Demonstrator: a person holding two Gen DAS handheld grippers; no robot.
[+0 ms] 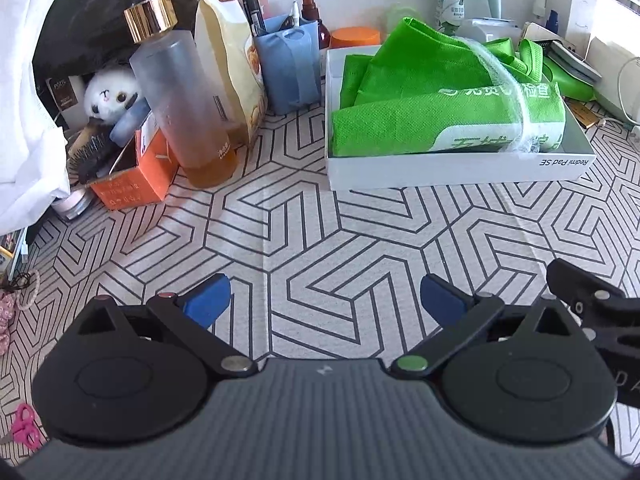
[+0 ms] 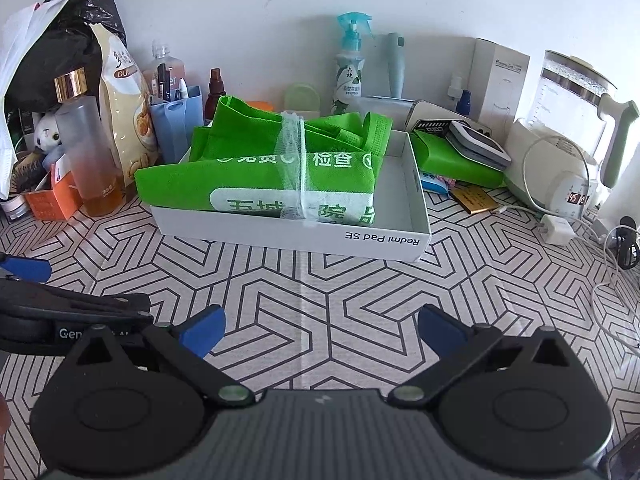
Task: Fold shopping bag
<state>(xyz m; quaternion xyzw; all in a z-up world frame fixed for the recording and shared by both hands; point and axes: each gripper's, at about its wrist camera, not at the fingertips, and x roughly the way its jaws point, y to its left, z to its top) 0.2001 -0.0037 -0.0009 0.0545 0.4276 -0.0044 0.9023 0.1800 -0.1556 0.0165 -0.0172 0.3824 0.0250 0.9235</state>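
Left gripper [image 1: 325, 300] jaws wide, nothing between them, hovering over the near part of the patterned table cover [image 1: 280, 220]. Right gripper [image 2: 322, 332] same: wide apart, empty, just beside the left one. Green shopping bag [image 2: 260, 168] is folded, bound by a white mesh band [image 2: 294, 168], lying in an open white box [image 2: 288, 236] toward the cover's far edge. Frosted bottle [image 1: 188, 108] and blue holder [image 1: 284, 64] left of the box.

Box wall [image 2: 280, 236] hides the shopping bag's [image 2: 256, 184] lower edge.
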